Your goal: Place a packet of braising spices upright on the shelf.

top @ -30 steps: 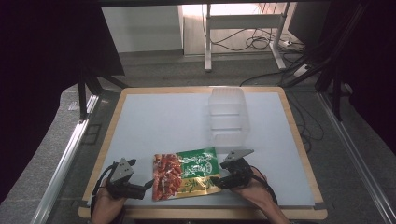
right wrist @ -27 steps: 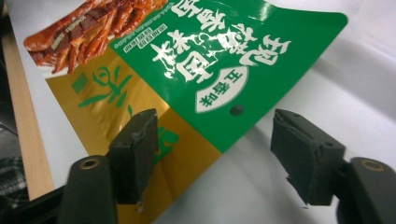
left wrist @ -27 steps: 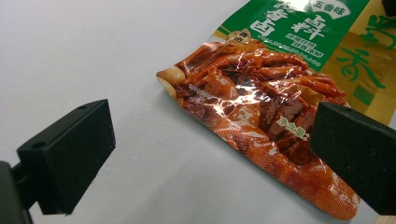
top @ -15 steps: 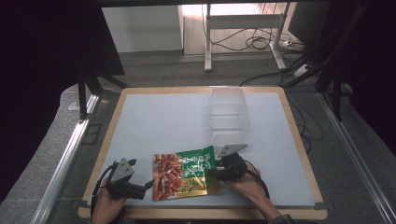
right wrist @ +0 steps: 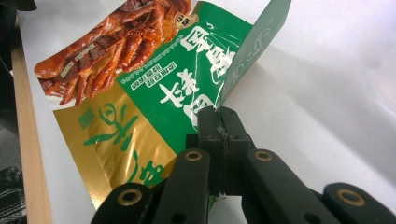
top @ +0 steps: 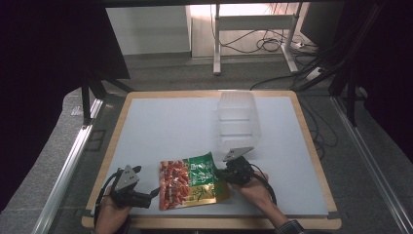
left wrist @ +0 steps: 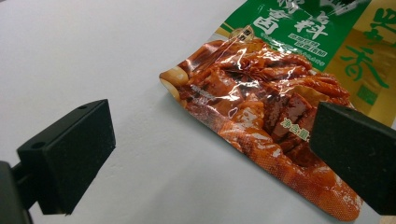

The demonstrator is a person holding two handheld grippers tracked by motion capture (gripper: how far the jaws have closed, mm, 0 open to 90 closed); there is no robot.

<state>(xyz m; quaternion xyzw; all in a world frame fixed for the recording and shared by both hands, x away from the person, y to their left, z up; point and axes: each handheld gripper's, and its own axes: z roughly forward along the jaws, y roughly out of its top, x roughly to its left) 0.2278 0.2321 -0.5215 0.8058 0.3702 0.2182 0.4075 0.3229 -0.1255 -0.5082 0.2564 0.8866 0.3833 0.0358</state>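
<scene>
A flat snack packet [top: 191, 183], green and gold with a red food picture, lies near the table's front edge. My right gripper [top: 225, 173] is shut on the packet's right edge; in the right gripper view the jaws pinch the green edge [right wrist: 219, 122] and the corner of the packet [right wrist: 256, 49] folds upward. My left gripper [top: 148, 199] sits just left of the packet, open. In the left gripper view its two pads [left wrist: 70, 154] stand wide apart, with the packet's red end [left wrist: 280, 121] ahead and partly behind the right pad.
A clear plastic container [top: 237, 119] stands behind the packet, right of centre. The white table top [top: 160, 131] has a wooden rim [top: 209, 223]. Cables and a desk frame lie on the floor beyond the table.
My right gripper has shifted slightly left and forward, holding the packet's right edge. The left gripper has stayed in place.
</scene>
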